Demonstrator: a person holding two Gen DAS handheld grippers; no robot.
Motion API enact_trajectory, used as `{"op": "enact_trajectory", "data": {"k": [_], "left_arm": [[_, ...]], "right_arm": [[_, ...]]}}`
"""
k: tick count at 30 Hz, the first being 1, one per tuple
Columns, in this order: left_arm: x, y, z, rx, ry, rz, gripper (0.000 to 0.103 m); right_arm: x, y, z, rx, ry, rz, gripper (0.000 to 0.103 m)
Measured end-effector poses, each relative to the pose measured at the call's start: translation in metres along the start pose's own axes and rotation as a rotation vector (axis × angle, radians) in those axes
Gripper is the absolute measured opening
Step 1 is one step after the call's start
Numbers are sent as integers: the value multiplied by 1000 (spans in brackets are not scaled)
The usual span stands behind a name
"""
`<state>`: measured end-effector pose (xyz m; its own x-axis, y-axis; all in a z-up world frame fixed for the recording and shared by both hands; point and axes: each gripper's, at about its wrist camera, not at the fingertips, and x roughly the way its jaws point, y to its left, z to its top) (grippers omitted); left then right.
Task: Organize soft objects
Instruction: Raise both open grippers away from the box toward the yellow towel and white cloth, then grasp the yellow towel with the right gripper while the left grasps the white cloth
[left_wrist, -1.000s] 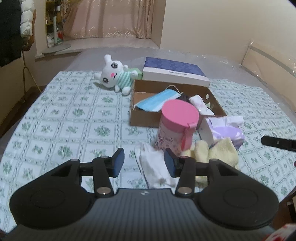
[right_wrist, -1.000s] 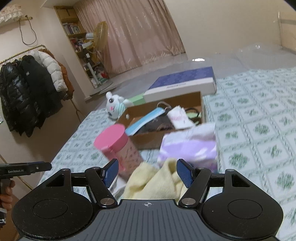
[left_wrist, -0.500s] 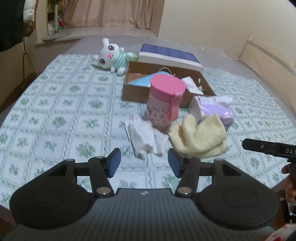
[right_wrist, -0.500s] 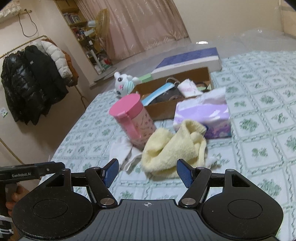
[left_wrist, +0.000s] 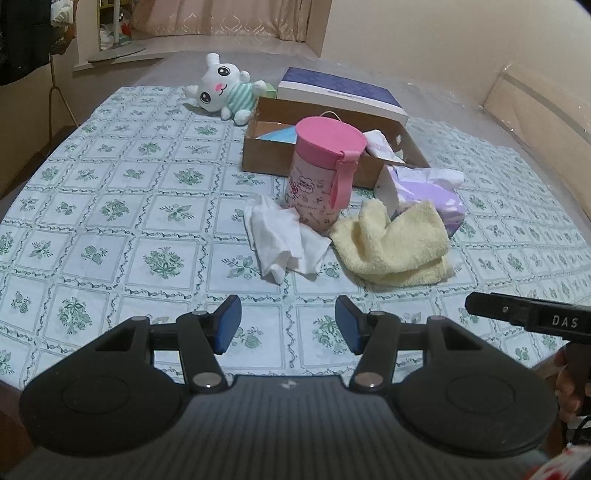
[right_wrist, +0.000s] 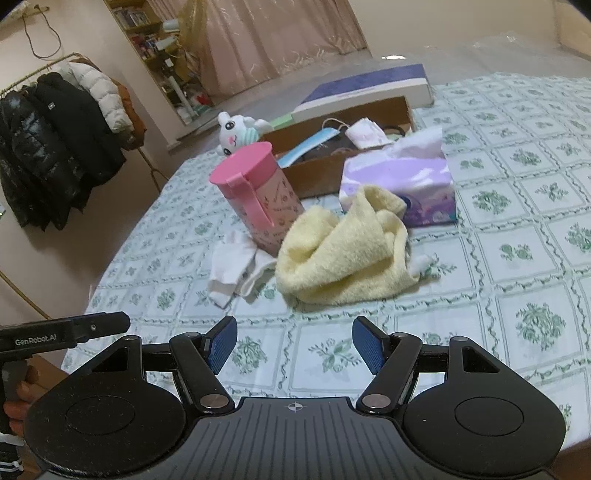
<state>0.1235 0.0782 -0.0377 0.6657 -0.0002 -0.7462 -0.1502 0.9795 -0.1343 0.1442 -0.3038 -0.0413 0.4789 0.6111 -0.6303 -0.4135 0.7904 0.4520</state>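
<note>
**Two empty grippers, a cluster of soft things ahead**

The left gripper has just been opening its jaws; nothing lies between them, and they stand apart over the patterned cloth. The right gripper is likewise spread wide and empty.

Ahead of both lie one yellow towel, one crumpled white cloth to its left, and one pink canister standing upright just behind them. One purple tissue pack touches the towel's far side. Farther ahead sits one cardboard box holding one blue face mask among other items, with one plush rabbit beyond its left corner and one blue-topped flat box behind it.
</note>
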Motion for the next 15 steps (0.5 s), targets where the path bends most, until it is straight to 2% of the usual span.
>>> {"op": "enact_trajectory", "data": {"k": [15], "left_arm": [[19,-9,-4,15,45,-7,54]], "right_arm": [[9,-6,-4,18,-2,-19,69]]}}
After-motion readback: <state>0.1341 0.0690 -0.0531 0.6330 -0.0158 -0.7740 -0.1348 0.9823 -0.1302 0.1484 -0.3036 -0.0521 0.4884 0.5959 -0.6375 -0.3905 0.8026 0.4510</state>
